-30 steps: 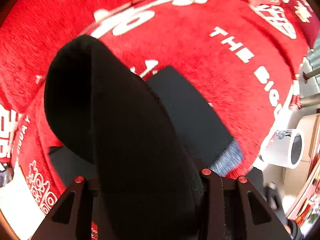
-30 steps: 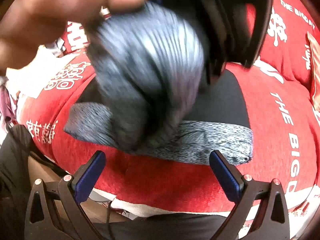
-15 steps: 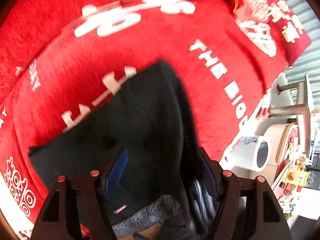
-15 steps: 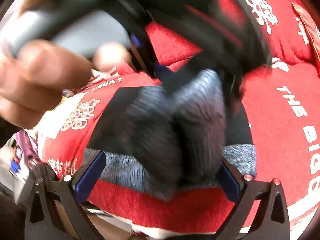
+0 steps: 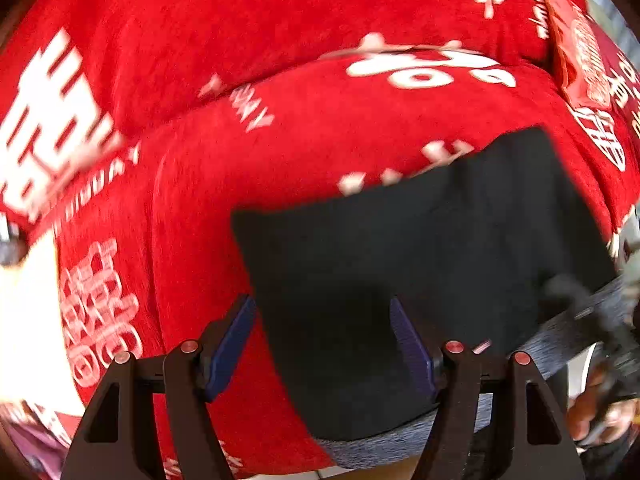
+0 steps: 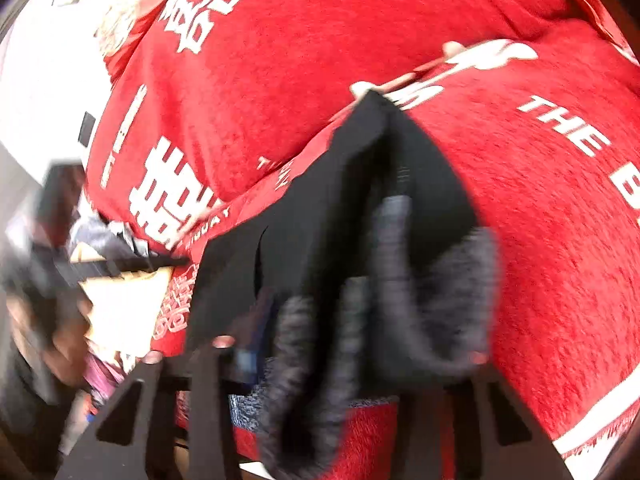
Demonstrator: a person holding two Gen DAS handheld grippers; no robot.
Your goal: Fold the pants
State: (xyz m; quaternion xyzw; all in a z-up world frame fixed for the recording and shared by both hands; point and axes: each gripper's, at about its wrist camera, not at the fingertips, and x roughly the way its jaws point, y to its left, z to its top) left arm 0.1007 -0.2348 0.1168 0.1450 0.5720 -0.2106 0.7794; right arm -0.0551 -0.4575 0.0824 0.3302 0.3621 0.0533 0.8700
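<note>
The left gripper (image 5: 322, 344) has its jaws spread wide with nothing between them. Its two blue finger pads (image 5: 230, 346) hang just above the near left edge of the black pants (image 5: 420, 264); one finger is over the red cover, the other over the black fabric. Whether either pad touches the cloth cannot be told.

The pants lie folded into a flat, roughly rectangular black panel on a red sofa cover (image 5: 280, 132) printed with white Chinese characters and English letters. A grey knit waistband (image 5: 400, 442) runs along the panel's near edge.

In the right wrist view, the right gripper (image 6: 360, 360) is blurred. A bunched fold of black fabric and grey waistband (image 6: 452, 304) fills the space between its fingers and rises in a ridge away from the camera. The fingertips are hidden by the cloth, so whether this gripper is clamped on it cannot be told.
</note>
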